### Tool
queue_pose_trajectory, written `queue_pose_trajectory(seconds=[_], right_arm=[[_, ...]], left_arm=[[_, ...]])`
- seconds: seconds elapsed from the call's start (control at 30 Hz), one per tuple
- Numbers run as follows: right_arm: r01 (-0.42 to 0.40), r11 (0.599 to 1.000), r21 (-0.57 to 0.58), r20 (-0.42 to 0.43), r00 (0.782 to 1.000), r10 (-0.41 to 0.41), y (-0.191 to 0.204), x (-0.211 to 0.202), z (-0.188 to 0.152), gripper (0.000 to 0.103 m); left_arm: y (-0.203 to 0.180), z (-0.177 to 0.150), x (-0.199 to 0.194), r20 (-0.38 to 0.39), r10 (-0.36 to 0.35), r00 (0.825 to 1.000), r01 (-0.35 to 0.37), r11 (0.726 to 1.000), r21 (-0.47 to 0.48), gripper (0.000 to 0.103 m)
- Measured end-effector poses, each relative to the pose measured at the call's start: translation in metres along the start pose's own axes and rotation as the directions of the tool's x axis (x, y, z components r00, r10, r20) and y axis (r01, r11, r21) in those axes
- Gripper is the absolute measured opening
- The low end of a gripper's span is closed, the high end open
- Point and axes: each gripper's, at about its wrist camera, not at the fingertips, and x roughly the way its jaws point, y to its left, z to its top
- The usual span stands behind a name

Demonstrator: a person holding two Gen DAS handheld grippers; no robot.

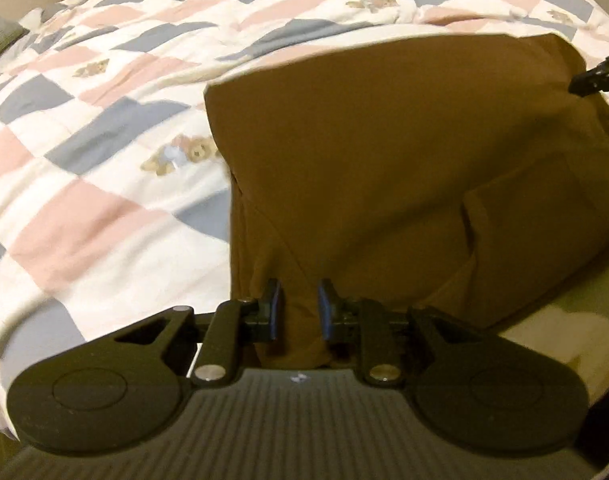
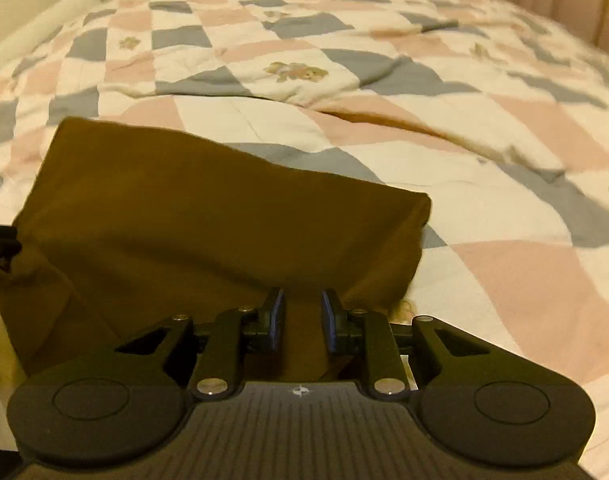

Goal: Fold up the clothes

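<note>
Both claws, left [image 1: 300, 306] and right [image 2: 302, 318], pinch the near edge of the brown cloth [image 1: 384, 152]; it stretches away across the bed [image 2: 464, 160], its long axis left-right.

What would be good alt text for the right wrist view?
The right claw grips the near edge of a brown garment, lifting it above a bed with a checked pink, grey and cream quilt. The left claw shows at the far left edge, at the cloth's other corner.
</note>
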Motion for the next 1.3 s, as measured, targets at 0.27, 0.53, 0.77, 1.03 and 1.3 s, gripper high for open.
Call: queue_pose_trajectory(seconds=[0.27, 0.53, 0.77, 1.03, 1.3], right_arm=[[0.008, 0.989, -0.149, -0.029, 0.999, -0.012, -0.014, 0.013, 0.036, 0.03], [-0.209, 0.915, -0.344, -0.007, 0.975, 0.22, -0.036, -0.004, 0.056, 0.031], [-0.301, 0.751, -0.588, -0.131, 0.951, 0.279, -0.055, 0.039, 0.031, 0.035], [-0.307, 0.513, -0.802, -0.106, 0.917, 0.384, -0.06, -0.011, 0.01, 0.041], [-0.027, -0.18, -0.983, -0.109, 0.88, 0.462, -0.062, -0.038, -0.121, 0.08]], left_arm=[[0.008, 0.014, -0.013, -0.036, 0.125, 0.991, -0.128, 0.986, -0.105, 0.017], [-0.102, 0.053, -0.061, 0.027, 0.252, 0.967, -0.244, 0.954, -0.176, 0.016], [-0.253, 0.08, -0.036, 0.111, 0.208, 0.972, -0.191, 0.971, -0.145, 0.022], [-0.296, 0.065, -0.028, 0.005, 0.316, 0.949, -0.306, 0.924, -0.228, 0.022], [-0.363, 0.051, -0.038, 0.033, 0.42, 0.907, -0.421, 0.907, 0.019, 0.035]])
